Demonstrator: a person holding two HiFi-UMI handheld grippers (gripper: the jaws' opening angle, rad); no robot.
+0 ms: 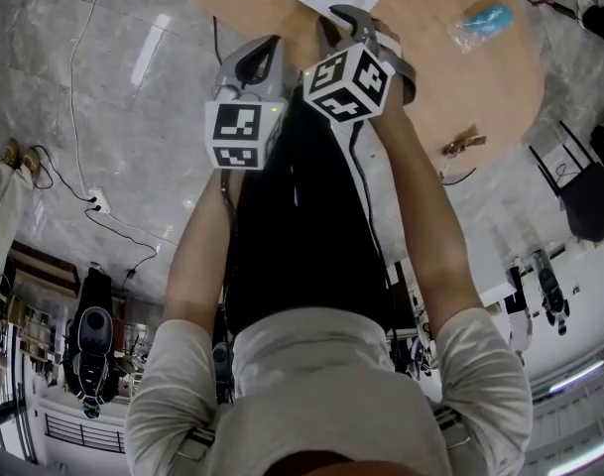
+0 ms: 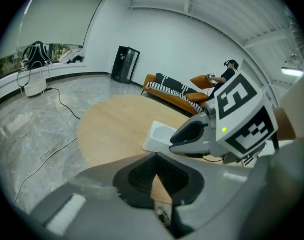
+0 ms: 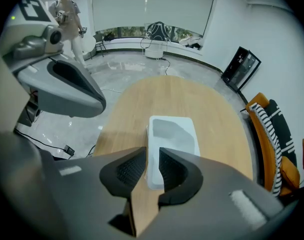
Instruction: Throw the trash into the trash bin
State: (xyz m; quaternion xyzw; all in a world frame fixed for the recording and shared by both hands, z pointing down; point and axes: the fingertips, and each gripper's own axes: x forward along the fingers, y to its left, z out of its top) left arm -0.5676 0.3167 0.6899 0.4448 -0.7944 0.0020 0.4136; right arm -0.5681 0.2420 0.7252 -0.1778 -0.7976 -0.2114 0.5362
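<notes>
- While the person's arms stretch out over the round light-wood counter (image 1: 460,77), the left gripper (image 2: 154,158) hangs short of the white rectangular plastic tray (image 3: 172,134) and to its left. Its dark ribbed pads are clenched tip to tip with nothing between them.
- Just at the tray's near end, the right gripper (image 3: 152,160) tilts steeply downward. Its jaws stand released and apart, and the tray's near rim shows through the gap with neither pad pressing on it.
- Right of the tray and nearer the person, a small brownish scrap (image 1: 463,145) sits at the counter's rim. What it is cannot be made out.
- Well to the right of the tray, a crumpled blue plastic wrapper (image 1: 483,20) lies on the counter, apart from both grippers.
- The tray itself lies flat on the counter, shallow and open-topped.
- Far beyond the tray, an orange sofa (image 2: 174,90) with a striped throw stands against the white wall. A black cabinet (image 2: 126,64) stands farther left along that wall.
</notes>
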